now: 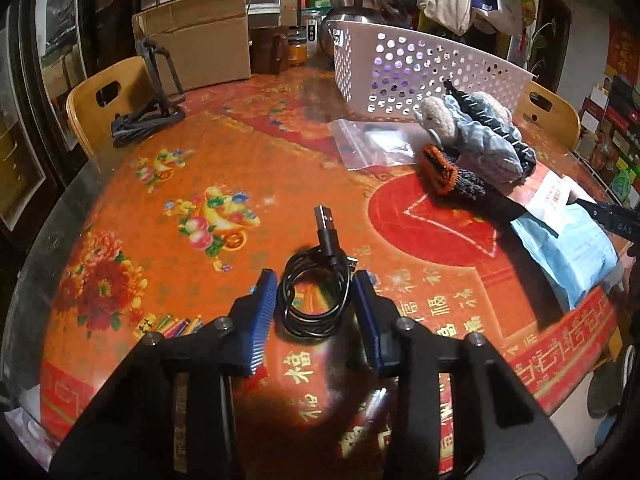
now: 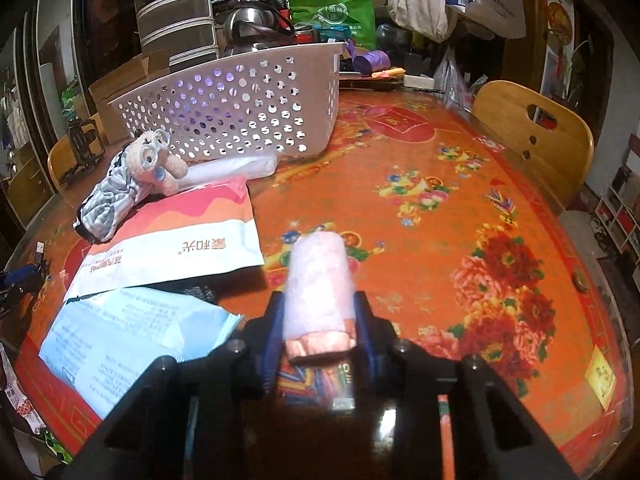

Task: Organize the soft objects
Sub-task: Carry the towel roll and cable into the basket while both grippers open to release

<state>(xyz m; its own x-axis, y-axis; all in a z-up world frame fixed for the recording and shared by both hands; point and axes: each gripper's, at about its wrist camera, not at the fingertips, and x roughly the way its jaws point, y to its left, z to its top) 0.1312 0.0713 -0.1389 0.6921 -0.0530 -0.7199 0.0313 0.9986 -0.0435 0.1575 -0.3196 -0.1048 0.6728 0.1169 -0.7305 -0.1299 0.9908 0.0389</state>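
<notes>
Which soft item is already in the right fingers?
The pink roll, pinched between the right fingers; the plush bear and grey cloth lie by the basket.

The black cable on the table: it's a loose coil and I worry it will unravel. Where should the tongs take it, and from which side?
Grip the coil across its bundled loops, coming down from above with one finger on each outer side, as the left tongs already straddle it. The plug end sticks out loose; avoid it.
</notes>
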